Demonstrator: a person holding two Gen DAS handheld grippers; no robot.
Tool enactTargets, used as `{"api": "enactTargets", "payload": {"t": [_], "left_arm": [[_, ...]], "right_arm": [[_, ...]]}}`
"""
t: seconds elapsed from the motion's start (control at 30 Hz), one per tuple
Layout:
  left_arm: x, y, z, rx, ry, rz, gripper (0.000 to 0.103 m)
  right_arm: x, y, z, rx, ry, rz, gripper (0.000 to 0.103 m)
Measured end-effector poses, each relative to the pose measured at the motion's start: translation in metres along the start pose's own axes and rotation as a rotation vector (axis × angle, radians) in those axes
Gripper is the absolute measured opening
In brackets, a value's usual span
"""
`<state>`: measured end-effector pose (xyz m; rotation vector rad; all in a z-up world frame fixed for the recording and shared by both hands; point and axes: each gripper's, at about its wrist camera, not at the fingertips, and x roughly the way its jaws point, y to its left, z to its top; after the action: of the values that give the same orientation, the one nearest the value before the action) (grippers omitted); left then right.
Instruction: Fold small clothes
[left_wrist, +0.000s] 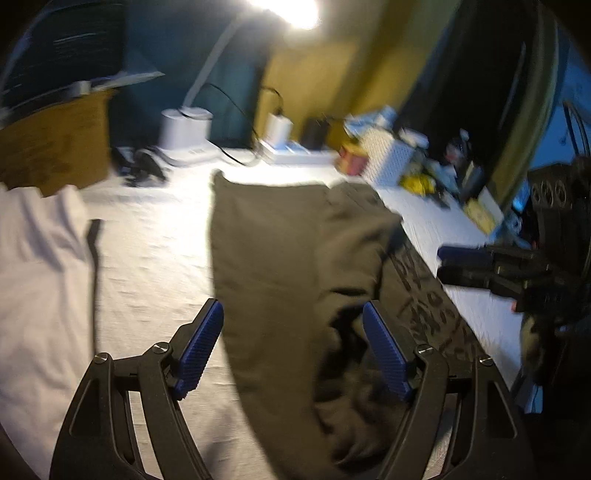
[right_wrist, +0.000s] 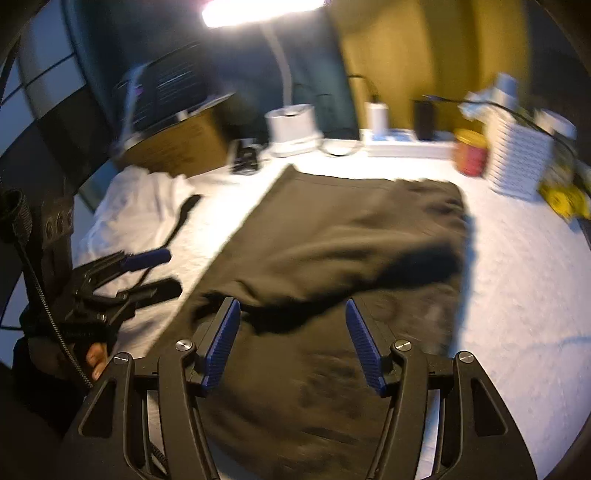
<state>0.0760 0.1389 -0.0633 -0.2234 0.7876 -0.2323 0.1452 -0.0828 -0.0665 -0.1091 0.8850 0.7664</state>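
Observation:
A dark garment (left_wrist: 295, 240) with a faint printed pattern lies on the white tabletop (left_wrist: 155, 240), its far part folded over the near part. My left gripper (left_wrist: 292, 305) hovers over the garment's near left edge, open, with nothing pressed between its blue pads. My right gripper (right_wrist: 291, 302) is open above the near half of the dark garment (right_wrist: 332, 236), just in front of the folded-over edge. Each gripper shows in the other's view: the right gripper (left_wrist: 441, 264) at the right edge, the left gripper (right_wrist: 173, 269) at the left. Both views are motion-blurred.
A white garment (right_wrist: 140, 206) with a black strap (right_wrist: 183, 218) lies at the left, by a cardboard box (right_wrist: 177, 144). Along the back stand a white lamp base (right_wrist: 291, 125), a power strip (right_wrist: 402, 146), a red tin (right_wrist: 471, 151) and a white perforated box (right_wrist: 517, 162). A hand (right_wrist: 96, 360) holds the left gripper.

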Motion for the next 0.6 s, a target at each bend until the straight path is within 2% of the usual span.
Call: {"api": "enactTargets", "payload": {"t": [0.1, 0.23, 0.6], "left_arm": [[0.015, -0.011, 0.005, 0.010, 0.040, 0.010, 0.078], [0.024, -0.025, 0.014, 0.044, 0.056, 0.024, 0.078], [0.073, -0.088, 0.054, 0.263, 0.127, 0.037, 0.078]], "right_arm": [[-0.009, -0.024, -0.008, 0.039, -0.014, -0.035, 0.063], [-0.019, -0.052, -0.014, 0.082, -0.034, -0.061, 0.063], [-0.022, -0.117, -0.022, 0.192, -0.056, -0.065, 0.063]]}}
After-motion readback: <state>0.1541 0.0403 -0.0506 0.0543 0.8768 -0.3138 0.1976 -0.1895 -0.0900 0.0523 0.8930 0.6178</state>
